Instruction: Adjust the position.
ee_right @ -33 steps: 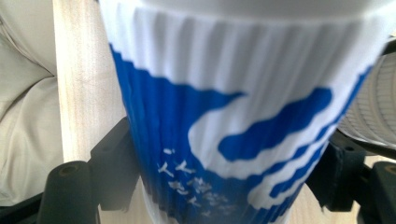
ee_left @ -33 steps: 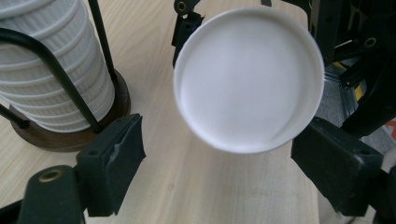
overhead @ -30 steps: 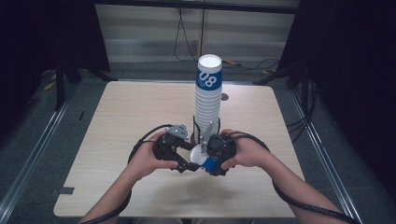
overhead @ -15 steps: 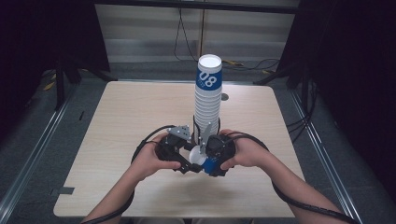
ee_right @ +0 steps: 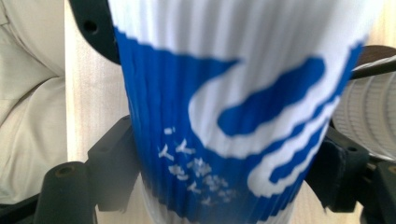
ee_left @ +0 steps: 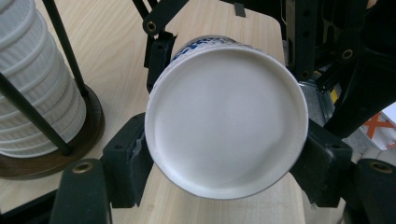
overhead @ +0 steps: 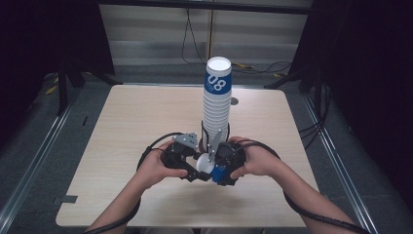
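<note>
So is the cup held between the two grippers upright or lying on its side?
On its side: the cup turns its round bottom at the left gripper's camera, level above the table.

The held cup is ribbed white with blue swirls; the cup stack is white, blue-topped.

Left gripper jaws are just closed in on the paper cup, base now pinched btwn both pads; hands aren't moved otherwise.
</note>
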Motion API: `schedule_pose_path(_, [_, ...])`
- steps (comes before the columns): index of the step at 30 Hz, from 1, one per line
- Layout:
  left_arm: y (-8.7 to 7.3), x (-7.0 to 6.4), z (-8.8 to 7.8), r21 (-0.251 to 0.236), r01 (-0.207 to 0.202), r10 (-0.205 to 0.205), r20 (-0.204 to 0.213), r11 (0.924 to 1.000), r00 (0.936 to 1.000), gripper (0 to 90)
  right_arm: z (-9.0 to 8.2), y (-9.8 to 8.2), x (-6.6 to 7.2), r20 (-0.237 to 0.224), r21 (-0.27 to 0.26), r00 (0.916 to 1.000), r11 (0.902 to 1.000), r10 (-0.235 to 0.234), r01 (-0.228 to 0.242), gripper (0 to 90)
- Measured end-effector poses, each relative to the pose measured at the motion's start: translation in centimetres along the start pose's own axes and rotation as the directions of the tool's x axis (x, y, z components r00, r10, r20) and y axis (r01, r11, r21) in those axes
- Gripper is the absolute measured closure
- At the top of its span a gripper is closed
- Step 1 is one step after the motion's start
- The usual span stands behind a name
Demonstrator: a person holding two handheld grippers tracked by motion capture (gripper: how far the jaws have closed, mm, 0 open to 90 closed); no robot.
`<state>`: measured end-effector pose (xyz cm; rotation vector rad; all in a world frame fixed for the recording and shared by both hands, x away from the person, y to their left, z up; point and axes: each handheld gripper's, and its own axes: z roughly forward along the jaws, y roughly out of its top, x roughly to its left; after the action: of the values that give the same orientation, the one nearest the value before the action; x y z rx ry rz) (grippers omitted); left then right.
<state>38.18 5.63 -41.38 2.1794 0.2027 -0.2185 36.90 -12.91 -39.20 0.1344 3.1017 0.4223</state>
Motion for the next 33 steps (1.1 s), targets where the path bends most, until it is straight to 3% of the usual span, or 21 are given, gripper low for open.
schedule_pose_path(9, [-0.3,0.0,-0.7,-0.005,0.006,-0.006,-0.002,1.0000,1.0000,29.4,0.1,-1.0,0.2,0.019,-0.107,0.9983,0.9929,0.055,-0.052,13.2])
schedule_pose_path(11, [-0.2,0.0,-0.8,-0.011,0.013,-0.013,0.001,0.9999,0.9999,29.4,0.1,-1.5,0.2,0.018,-0.143,0.9953,0.9855,0.095,-0.092,12.9])
schedule_pose_path(15, [-0.2,0.0,-1.0,-0.018,0.028,-0.028,0.004,0.9994,0.9996,29.5,0.1,-2.2,0.1,0.017,-0.200,0.9953,0.9756,0.096,-0.090,12.5])
schedule_pose_path(20, [-0.3,0.2,-1.5,-0.009,0.024,-0.024,-0.009,0.9997,0.9997,29.6,0.2,-2.9,0.2,0.016,-0.217,0.9933,0.9702,0.115,-0.108,12.4])
schedule_pose_path(23, [-0.6,0.4,-1.9,-0.023,0.038,-0.038,-0.017,0.9990,0.9991,29.5,0.3,-4.0,0.1,0.005,-0.264,0.9882,0.9533,0.153,-0.146,12.4])
schedule_pose_path(26, [-0.6,0.4,-2.1,-0.026,0.040,-0.041,-0.019,0.9989,0.9990,29.5,0.3,-4.4,0.1,-0.005,-0.283,0.9858,0.9451,0.168,-0.162,12.4])
schedule_pose_path(29, [-0.7,0.5,-2.3,-0.037,0.047,-0.048,-0.022,0.9982,0.9986,29.5,0.4,-5.0,0.1,-0.004,-0.329,0.9776,0.9229,0.210,-0.200,12.4])
schedule_pose_path(30, [-0.7,0.5,-2.3,-0.037,0.047,-0.048,-0.022,0.9982,0.9986,29.5,0.4,-5.0,0.1,-0.004,-0.329,0.9776,0.9229,0.210,-0.200,12.4])
schedule_pose_path(31, [-0.8,0.6,-2.5,-0.043,0.057,-0.058,-0.024,0.9975,0.9981,29.5,0.5,-5.3,0.0,-0.010,-0.359,0.9741,0.9085,0.226,-0.215,12.6])
schedule_pose_path(32, [-0.8,0.6,-2.5,-0.043,0.057,-0.058,-0.024,0.9975,0.9981,29.4,0.6,-5.4,0.1,-0.021,-0.368,0.9714,0.9017,0.237,-0.228,12.6])
schedule_pose_path(33, [-0.9,0.7,-2.5,-0.047,0.060,-0.061,-0.025,0.9971,0.9978,29.4,0.6,-5.4,0.1,-0.021,-0.368,0.9714,0.9017,0.237,-0.228,12.6])
